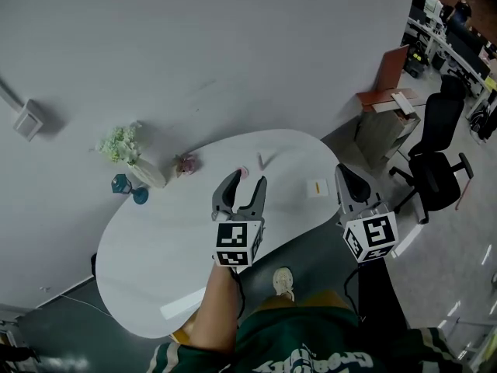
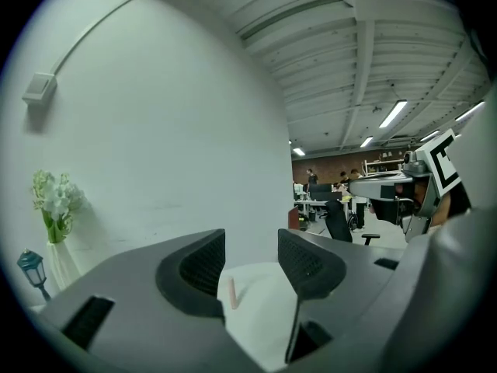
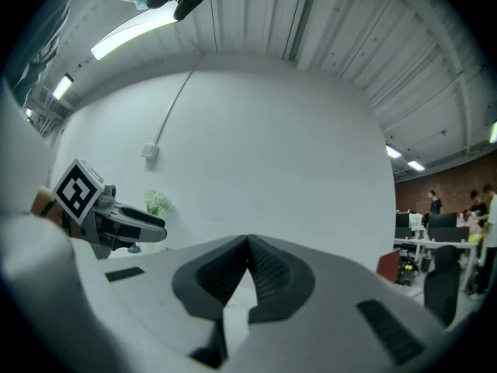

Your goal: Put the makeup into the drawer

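A thin pink makeup stick (image 1: 262, 160) lies on the white oval table (image 1: 155, 255) near its far edge, and a small pink item (image 1: 243, 173) sits beside it. My left gripper (image 1: 247, 179) hovers over the table's middle with its jaws open and nothing held. In the left gripper view the stick (image 2: 231, 292) shows on the table beyond the gap of the open gripper (image 2: 251, 243). My right gripper (image 1: 344, 176) hangs past the table's right edge, tips together and empty (image 3: 248, 243). A small card with a yellow mark (image 1: 317, 186) lies at the table's right.
A white vase of pale flowers (image 1: 132, 158), a teal lantern (image 1: 124, 185) and a pink flower ornament (image 1: 185, 164) stand along the wall side of the table. A black office chair (image 1: 435, 162) and a low cabinet (image 1: 388, 115) stand to the right.
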{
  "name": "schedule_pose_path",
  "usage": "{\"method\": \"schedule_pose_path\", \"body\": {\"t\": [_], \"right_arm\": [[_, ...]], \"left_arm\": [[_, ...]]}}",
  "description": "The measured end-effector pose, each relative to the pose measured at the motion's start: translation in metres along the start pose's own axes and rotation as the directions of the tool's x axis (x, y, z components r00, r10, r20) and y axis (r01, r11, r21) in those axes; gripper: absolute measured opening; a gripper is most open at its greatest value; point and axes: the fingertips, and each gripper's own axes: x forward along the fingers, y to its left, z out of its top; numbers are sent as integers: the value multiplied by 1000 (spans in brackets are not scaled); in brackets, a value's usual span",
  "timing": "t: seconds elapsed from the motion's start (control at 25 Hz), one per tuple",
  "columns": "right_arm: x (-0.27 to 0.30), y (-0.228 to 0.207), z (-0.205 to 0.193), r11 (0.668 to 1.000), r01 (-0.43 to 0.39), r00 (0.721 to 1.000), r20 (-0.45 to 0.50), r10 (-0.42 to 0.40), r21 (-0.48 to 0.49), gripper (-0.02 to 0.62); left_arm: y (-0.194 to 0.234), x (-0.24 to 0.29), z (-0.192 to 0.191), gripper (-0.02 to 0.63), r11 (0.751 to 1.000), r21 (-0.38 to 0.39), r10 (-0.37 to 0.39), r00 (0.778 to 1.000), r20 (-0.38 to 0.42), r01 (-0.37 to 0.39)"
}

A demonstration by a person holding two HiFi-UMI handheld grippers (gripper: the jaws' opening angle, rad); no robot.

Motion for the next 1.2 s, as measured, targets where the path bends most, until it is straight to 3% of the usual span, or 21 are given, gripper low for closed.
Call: {"method": "schedule_pose_path", "body": {"t": [0.52, 0.84, 1.2], "right_arm": [[59, 4, -60, 1000, -7, 991, -131, 8, 10, 4], [84, -7, -97, 999, -17, 981, -195, 23, 31, 5], [112, -20, -136, 997, -56, 964, -258, 66, 45, 5]], "left_arm": [[22, 75, -91, 229, 996, -27, -82, 990, -113, 79], [31, 118, -153, 230, 996, -78, -61, 975, -213, 45], [40, 163, -198, 221, 995, -91, -53, 958, -281, 28]]}}
